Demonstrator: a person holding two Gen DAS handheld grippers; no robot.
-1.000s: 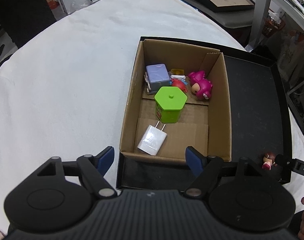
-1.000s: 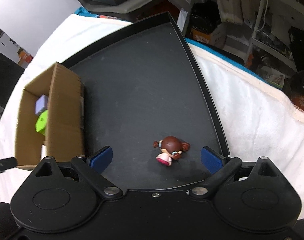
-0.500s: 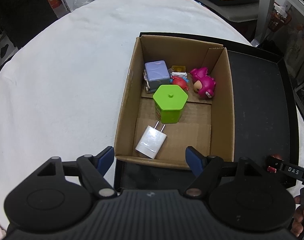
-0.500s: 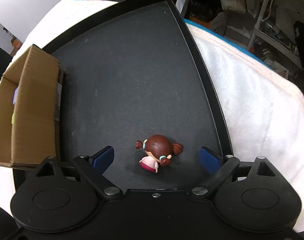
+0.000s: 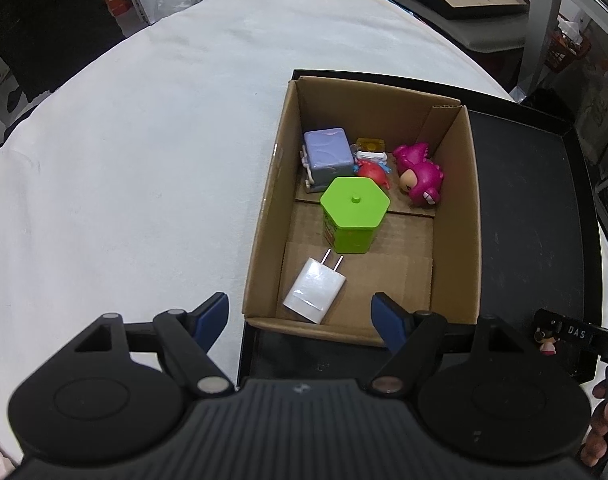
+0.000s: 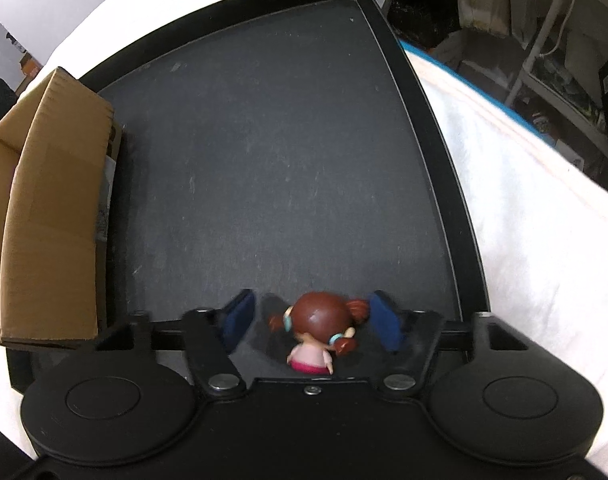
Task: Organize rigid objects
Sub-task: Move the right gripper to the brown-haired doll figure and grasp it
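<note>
Right gripper (image 6: 310, 318): the doll figure (image 6: 318, 330) lies on the black tray (image 6: 287, 140) between the two blue fingers (image 6: 386, 320). The jaws have just been closing and now stand narrow around the figure. The right-hand finger is at or just beside the figure's pigtail; contact cannot be confirmed. A clear gap remains between the left-hand finger and the figure's head.

Doll figure: glossy hard plastic, large rounded brown head, two pigtails with pale blue bands, pink body. It sits near the tray's near edge, well apart from the cardboard box (image 6: 43, 208).

Left gripper (image 5: 299, 316): fingers spread wide, nothing between them, positioned above the near wall of the cardboard box.

Black tray: matte, finely textured floor with a raised rim; it rests on the desk (image 5: 123, 160), which is covered in white cloth.

Cardboard box: open-topped, corrugated brown, standing on the tray's left part. Contents relative to the box:
- white charger (image 5: 315, 290), smooth block with two metal prongs, near wall
- green container (image 5: 354, 214), hexagonal lid with a small knob, centre
- lavender block toy (image 5: 328, 152), far left corner
- magenta figure (image 5: 420, 174), far right
- small red and yellow pieces (image 5: 372, 156), between the last two
</note>
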